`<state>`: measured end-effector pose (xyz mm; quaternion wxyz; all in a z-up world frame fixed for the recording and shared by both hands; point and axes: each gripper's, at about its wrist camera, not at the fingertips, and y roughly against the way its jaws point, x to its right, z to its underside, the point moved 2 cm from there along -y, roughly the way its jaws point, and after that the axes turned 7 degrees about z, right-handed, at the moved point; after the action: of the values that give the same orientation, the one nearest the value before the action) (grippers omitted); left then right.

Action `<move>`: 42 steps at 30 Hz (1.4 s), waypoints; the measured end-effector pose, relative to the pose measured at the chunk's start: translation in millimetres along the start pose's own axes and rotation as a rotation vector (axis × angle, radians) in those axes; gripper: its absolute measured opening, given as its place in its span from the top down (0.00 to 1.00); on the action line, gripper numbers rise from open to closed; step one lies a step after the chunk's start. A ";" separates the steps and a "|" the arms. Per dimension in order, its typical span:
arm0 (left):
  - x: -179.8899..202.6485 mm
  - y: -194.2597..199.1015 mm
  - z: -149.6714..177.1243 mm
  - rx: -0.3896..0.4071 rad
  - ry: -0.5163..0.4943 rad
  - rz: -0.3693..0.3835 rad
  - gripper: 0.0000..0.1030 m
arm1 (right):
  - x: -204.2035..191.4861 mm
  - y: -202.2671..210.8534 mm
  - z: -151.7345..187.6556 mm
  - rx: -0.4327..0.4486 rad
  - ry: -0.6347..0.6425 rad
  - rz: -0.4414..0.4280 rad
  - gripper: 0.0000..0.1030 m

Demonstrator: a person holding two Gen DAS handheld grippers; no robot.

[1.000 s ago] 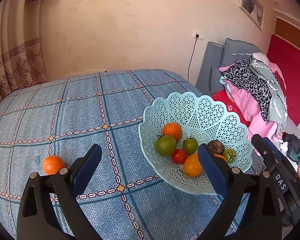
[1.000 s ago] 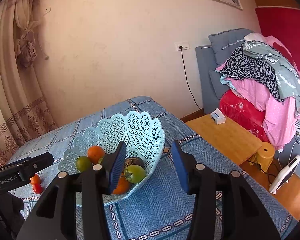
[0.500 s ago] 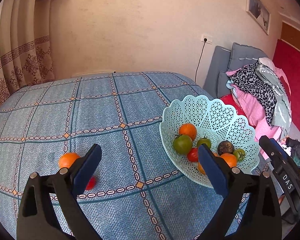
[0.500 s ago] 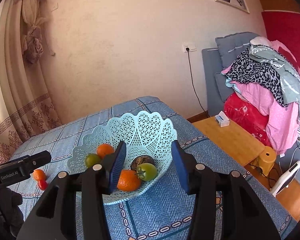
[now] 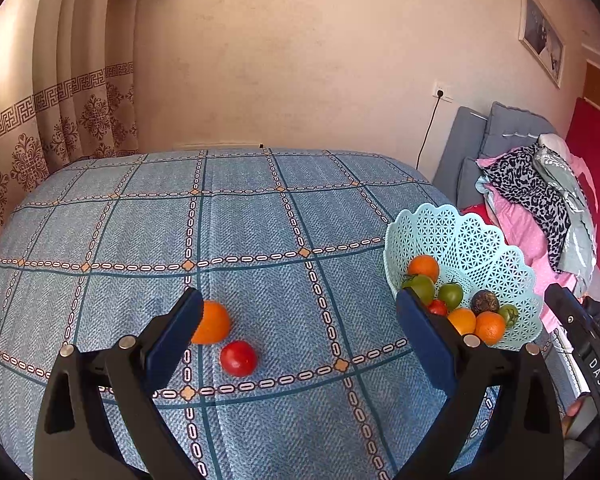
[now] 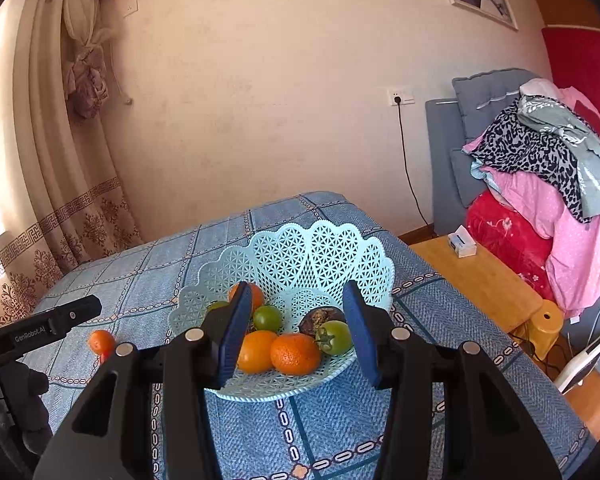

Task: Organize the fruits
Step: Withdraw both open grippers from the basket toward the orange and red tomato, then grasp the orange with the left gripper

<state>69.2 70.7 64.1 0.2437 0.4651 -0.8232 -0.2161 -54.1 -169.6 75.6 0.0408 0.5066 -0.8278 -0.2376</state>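
A pale blue lattice basket (image 5: pixel 472 240) (image 6: pixel 320 252) stands on the blue checked cloth and holds several oranges, green tomatoes, a red one and a dark fruit. An orange (image 5: pixel 212 322) (image 6: pixel 101 341) and a red tomato (image 5: pixel 239 358) lie loose on the cloth left of the basket. My left gripper (image 5: pixel 300 332) hangs open above the cloth, its left finger just in front of the loose orange. Over the basket's near rim my right gripper (image 6: pixel 296 330) is open with nothing in it.
The cloth-covered table (image 5: pixel 240 216) runs back to a plain wall with curtains (image 5: pixel 60 100) at the left. A wooden side table (image 6: pixel 476 276) with a small box stands to the right, beside a grey seat piled with clothes (image 6: pixel 548 184).
The left gripper has swung left, away from the basket, so the loose orange and red tomato now sit between its fingers. The right gripper moved to face the basket squarely.
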 end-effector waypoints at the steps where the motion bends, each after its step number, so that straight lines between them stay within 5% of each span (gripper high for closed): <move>1: -3.8 1.0 0.0 0.001 0.006 -0.006 0.05 | -1.7 0.2 0.2 -0.003 0.001 -0.006 0.54; 24: -80.9 0.0 3.3 -0.021 0.125 -0.116 0.05 | -64.0 9.1 19.7 -0.068 0.108 -0.150 0.54; 36: -81.7 -23.8 11.4 -0.079 0.106 -0.107 0.06 | -90.3 11.5 41.3 -0.113 0.170 -0.211 0.54; 42: -81.0 -37.7 16.1 -0.116 0.103 -0.108 0.15 | -98.4 10.5 46.8 -0.129 0.195 -0.227 0.54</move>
<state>120.8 125.5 13.3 0.3003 0.5043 -0.7695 -0.2519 -29.5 -64.8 55.9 0.1262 0.6139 -0.7404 -0.2431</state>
